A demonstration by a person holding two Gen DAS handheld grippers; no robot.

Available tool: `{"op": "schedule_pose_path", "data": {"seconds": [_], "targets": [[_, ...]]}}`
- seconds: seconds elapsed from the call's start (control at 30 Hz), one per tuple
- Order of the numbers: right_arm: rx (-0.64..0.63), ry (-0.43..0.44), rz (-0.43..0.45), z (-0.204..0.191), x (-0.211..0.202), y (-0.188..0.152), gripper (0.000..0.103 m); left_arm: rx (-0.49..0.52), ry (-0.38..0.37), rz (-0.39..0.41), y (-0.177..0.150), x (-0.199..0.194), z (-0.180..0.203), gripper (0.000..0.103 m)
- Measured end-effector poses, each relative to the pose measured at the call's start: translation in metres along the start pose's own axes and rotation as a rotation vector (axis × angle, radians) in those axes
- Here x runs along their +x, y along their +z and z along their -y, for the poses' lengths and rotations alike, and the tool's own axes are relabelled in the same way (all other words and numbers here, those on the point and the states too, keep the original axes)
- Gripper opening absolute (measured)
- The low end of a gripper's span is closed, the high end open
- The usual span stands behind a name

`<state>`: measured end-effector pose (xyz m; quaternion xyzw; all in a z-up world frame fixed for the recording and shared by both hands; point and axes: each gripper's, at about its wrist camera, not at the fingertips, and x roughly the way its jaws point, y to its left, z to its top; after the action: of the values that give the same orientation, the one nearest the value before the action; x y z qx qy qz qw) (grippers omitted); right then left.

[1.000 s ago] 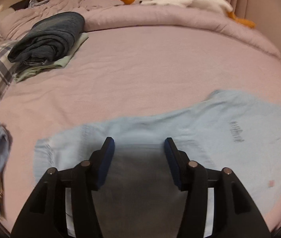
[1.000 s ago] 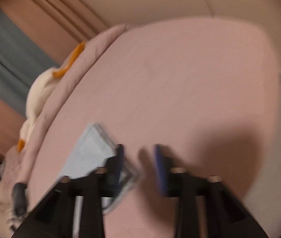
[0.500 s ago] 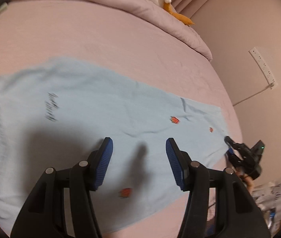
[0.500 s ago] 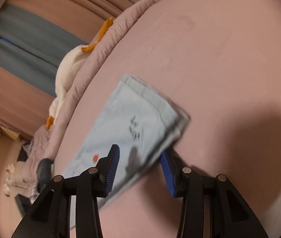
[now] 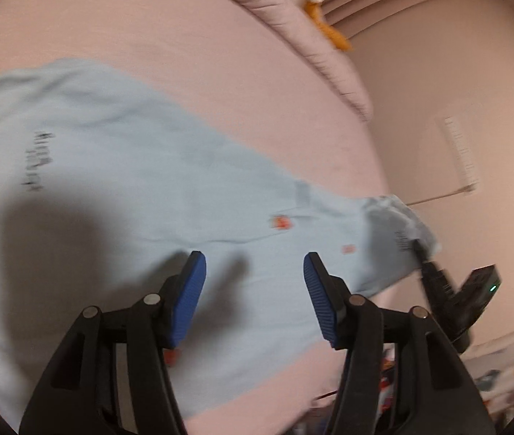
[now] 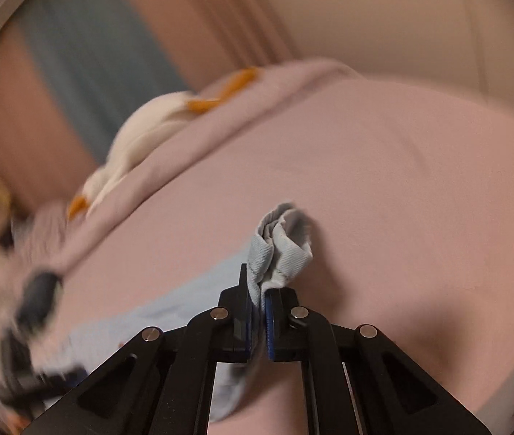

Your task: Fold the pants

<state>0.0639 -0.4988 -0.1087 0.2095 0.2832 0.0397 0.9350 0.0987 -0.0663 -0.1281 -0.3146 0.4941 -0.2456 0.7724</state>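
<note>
Clearly the pants (image 5: 155, 181) are soft, light denim-like cloth: they lie flat and limp on the pink bed (image 5: 148, 29), stretched from the left edge of the left wrist view toward the bed's right-hand edge, and they bunch wherever they are pinched. In the right wrist view the right gripper (image 6: 258, 311) is clamped tight on the hem end, with a crumpled wad of fabric sticking up just past its blue pads (image 6: 269, 311); that end looks raised off the bed. From the left wrist view the same gripper (image 5: 448, 282) shows at the far leg end, near the bed's edge. The left gripper (image 5: 255, 290) hovers over the middle of the leg with its jaws apart and nothing between them.

Judging by the drape, the cloth will sag and trail rather than hold a shape, so one pinch point will likely let the leg twist. A hold on the doubled hem or a seam should slip less than a single layer. The left gripper would do best taking the near edge of the leg, beside the orange marks (image 5: 281, 222), to keep the fold square.
</note>
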Motion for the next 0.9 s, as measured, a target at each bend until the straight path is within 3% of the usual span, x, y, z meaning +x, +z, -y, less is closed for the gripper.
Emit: {"op": "schedule_pose_path", "data": {"seconds": [0.13,0.2,0.27,0.4,0.43,0.53,0.57,0.77,0.9], "targets": [[-0.263,0.018,0.012,-0.075,-0.001,-0.015,0.007,-0.06,-0.164,0.002,0.006,0.008,0.018,0.078],[-0.376,0.046,0.011,-0.11,0.003,-0.036,0.007,-0.08,-0.213,-0.002,0.007,0.015,0.022,0.08],[-0.451,0.079,-0.003,-0.135,0.011,-0.058,0.007,-0.091,-0.243,-0.033,0.008,0.024,0.025,0.082],[-0.549,0.146,-0.062,-0.171,0.027,-0.103,0.007,-0.16,-0.226,-0.115,0.003,0.054,0.013,0.08],[-0.567,0.164,-0.076,-0.174,0.028,-0.113,0.007,-0.162,-0.205,-0.11,0.001,0.055,0.009,0.07],[-0.651,0.172,-0.106,-0.188,0.032,-0.133,0.007,-0.136,-0.143,-0.07,0.002,0.049,0.003,0.017],[-0.674,0.176,-0.113,-0.193,0.033,-0.136,0.007,-0.13,-0.132,-0.054,0.003,0.045,0.001,0.008],[-0.748,0.208,-0.103,-0.216,0.023,-0.139,0.007,-0.012,-0.101,0.107,0.002,-0.009,0.006,0.008],[-0.803,0.251,-0.086,-0.244,0.025,-0.145,0.007,0.009,-0.023,0.147,0.005,-0.025,-0.007,0.008]]}}
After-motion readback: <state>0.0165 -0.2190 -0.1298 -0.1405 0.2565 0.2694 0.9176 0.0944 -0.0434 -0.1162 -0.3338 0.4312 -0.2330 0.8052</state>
